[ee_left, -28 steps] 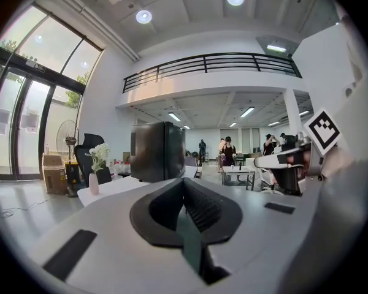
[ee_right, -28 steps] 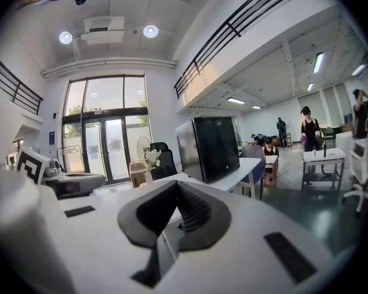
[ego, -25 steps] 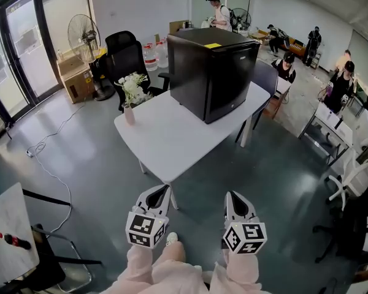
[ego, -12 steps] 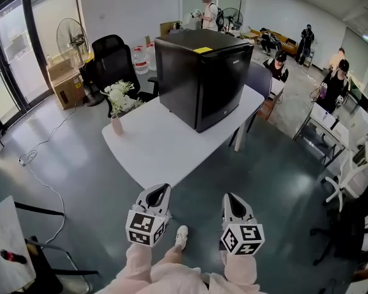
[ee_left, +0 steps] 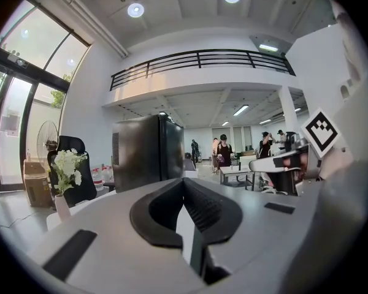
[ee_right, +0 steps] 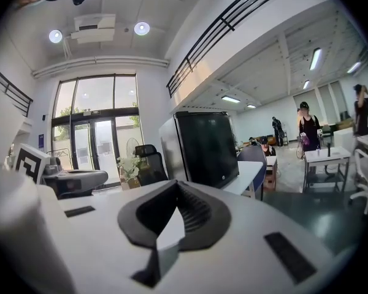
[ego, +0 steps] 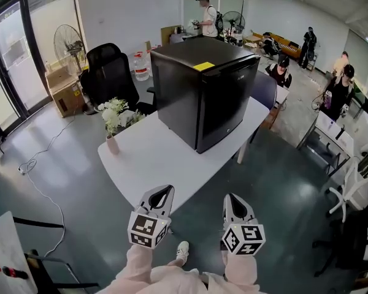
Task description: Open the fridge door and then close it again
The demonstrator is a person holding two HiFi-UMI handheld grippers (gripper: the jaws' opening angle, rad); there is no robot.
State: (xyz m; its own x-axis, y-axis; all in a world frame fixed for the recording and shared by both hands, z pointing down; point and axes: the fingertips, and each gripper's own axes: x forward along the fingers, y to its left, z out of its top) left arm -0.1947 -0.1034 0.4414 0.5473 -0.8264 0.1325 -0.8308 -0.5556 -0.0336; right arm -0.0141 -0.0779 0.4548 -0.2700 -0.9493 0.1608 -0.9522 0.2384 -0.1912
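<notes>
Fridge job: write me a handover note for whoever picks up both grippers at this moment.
Left gripper: shut, empty.
Right gripper: shut, empty.
Both are held in the air by the near corner of the table, touching nothing.
Fridge: on the table, door closed. A flower vase stands apart from it.
Done: nothing yet.
Left: reach the fridge, open its door, close it again.

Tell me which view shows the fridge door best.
The right gripper view: the fridge door faces it almost squarely, shut, its small logo visible. The head view sees the door steeply from above, foreshortened. The left gripper view shows mainly the fridge side, the door only as a narrow strip.
</notes>
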